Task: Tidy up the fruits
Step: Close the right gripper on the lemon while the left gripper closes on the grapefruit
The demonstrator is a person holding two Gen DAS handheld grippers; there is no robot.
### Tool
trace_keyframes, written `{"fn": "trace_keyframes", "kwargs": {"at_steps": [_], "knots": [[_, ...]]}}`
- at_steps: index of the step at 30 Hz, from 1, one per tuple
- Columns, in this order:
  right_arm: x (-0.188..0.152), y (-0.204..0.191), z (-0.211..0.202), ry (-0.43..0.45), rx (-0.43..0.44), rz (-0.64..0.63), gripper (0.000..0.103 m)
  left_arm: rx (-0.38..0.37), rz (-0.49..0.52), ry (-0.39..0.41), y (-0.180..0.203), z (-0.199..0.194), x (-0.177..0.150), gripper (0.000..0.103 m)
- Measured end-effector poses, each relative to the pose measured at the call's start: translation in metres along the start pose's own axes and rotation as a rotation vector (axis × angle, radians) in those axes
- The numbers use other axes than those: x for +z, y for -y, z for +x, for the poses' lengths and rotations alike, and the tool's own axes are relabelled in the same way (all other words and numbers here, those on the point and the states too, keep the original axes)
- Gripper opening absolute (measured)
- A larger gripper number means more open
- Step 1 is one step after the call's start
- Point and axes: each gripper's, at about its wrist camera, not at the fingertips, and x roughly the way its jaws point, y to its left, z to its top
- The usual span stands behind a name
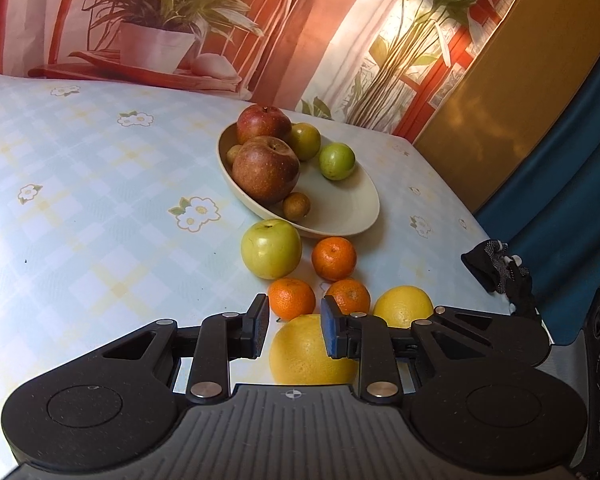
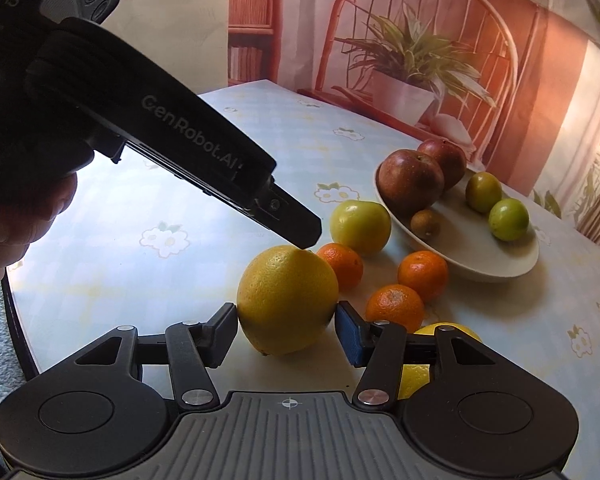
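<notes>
The right claw (image 2: 286, 332) has its two pads pressed on the sides of the big yellow citrus fruit (image 2: 288, 300), which sits on the flowery table (image 1: 100, 200). The left claw (image 1: 295, 320) is squeezed as narrow as it goes, holds nothing, and its tip touches the top of that same fruit. Just beside it lie three tangerines (image 2: 396, 306), a green apple (image 2: 360, 226) and a smaller yellow fruit (image 1: 402, 304), and the bowl (image 2: 480, 256) of apples stands near, behind them.
</notes>
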Motion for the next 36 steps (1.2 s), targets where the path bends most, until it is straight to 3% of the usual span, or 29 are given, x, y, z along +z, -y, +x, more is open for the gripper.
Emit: {"fn": "trace_keyframes", "kwargs": {"at_steps": [5,15,36], "knots": [[-0.003,0.0,-0.001,0.01,0.014,-0.004,0.05,-0.033,0.003,-0.01,-0.001,0.001,-0.005,0.03],[-0.02,0.032,0.0,-0.01,0.165,0.269,0.043,-0.036,-0.064,0.008,-0.013,-0.009,-0.014,0.033],[-0.02,0.025,-0.006,0.047,0.141,0.258,0.045,-0.063,-0.167,0.019,-0.016,-0.011,-0.026,0.036]]}}
